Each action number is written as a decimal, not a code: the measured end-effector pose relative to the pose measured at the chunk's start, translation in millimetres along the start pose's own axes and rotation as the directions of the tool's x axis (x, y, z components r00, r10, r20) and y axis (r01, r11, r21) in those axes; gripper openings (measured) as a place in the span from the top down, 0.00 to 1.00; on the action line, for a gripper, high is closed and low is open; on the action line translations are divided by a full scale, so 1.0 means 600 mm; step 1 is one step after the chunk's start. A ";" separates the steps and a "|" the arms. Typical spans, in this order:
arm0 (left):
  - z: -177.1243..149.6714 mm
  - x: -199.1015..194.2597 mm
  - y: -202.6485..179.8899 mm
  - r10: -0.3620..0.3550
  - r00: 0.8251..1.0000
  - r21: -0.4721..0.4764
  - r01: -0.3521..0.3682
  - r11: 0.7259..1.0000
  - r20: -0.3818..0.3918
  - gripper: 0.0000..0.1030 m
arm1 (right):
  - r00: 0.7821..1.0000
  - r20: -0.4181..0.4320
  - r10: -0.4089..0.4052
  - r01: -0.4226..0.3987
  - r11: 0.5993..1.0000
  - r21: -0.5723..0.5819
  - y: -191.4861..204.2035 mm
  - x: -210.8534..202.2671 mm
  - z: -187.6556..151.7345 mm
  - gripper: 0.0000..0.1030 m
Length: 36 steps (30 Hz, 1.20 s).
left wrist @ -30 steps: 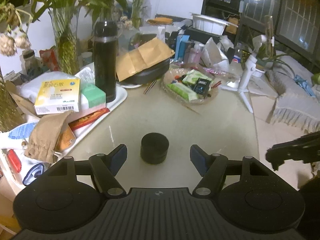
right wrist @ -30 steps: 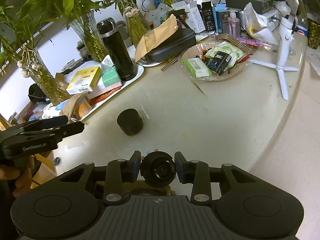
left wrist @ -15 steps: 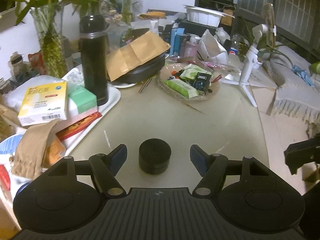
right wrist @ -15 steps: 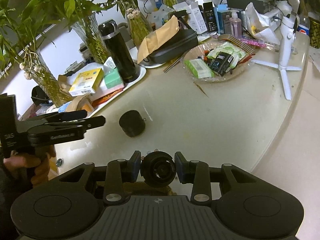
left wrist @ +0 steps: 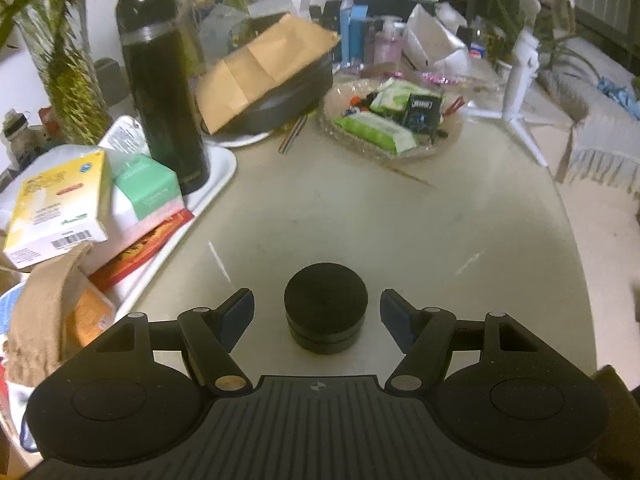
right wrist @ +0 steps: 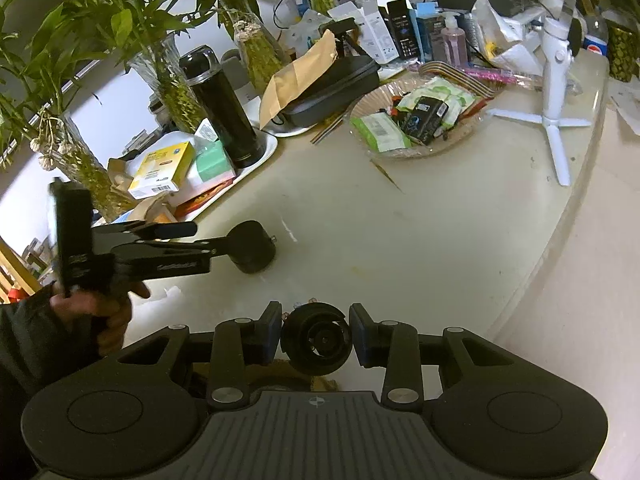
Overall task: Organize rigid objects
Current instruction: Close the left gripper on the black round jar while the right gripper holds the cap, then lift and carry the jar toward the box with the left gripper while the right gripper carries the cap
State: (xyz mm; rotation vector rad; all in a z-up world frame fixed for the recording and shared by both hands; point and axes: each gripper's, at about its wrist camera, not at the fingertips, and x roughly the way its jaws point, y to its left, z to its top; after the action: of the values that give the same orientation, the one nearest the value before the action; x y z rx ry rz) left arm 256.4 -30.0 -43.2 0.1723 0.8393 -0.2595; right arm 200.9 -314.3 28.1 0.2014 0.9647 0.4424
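The left gripper (left wrist: 317, 312), jaws wide, straddles a matte black round puck (left wrist: 326, 312) untouched; only the right wrist view shows the right gripper (right wrist: 316, 340) clamping a ribbed lens-like cylinder (right wrist: 316, 340).

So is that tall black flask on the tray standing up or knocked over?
Upright. The black flask stands on its base on the white tray, cap on top, beside the boxes.

In the right wrist view the left hand-held gripper (right wrist: 188, 240) covers one side of the black puck (right wrist: 256, 250) — contact between them cannot be told. The plants (right wrist: 100, 12) run off the top edge, and print on the yellow box (left wrist: 56, 204) is too blurred to read.
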 end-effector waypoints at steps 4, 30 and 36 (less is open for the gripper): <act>0.006 0.034 -0.002 0.000 0.999 0.011 0.000 1.000 -0.041 0.33 | 1.000 -0.005 0.003 -0.002 1.000 0.009 -0.009 0.001 -0.007 0.62; 0.006 0.005 0.006 -0.021 0.997 -0.070 0.015 0.997 -0.079 0.45 | 1.000 -0.014 0.000 0.000 1.000 -0.002 -0.009 0.007 -0.018 0.62; 0.002 -0.038 0.000 -0.010 0.999 -0.061 0.006 0.998 -0.053 0.45 | 1.000 -0.013 0.000 -0.001 1.000 -0.019 0.004 0.009 -0.020 0.62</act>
State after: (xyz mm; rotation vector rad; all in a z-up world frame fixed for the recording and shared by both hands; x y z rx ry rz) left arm 242.8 -26.9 -25.2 0.1198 0.9000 -0.2375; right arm 192.9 -310.0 18.0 0.1816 0.9728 0.4536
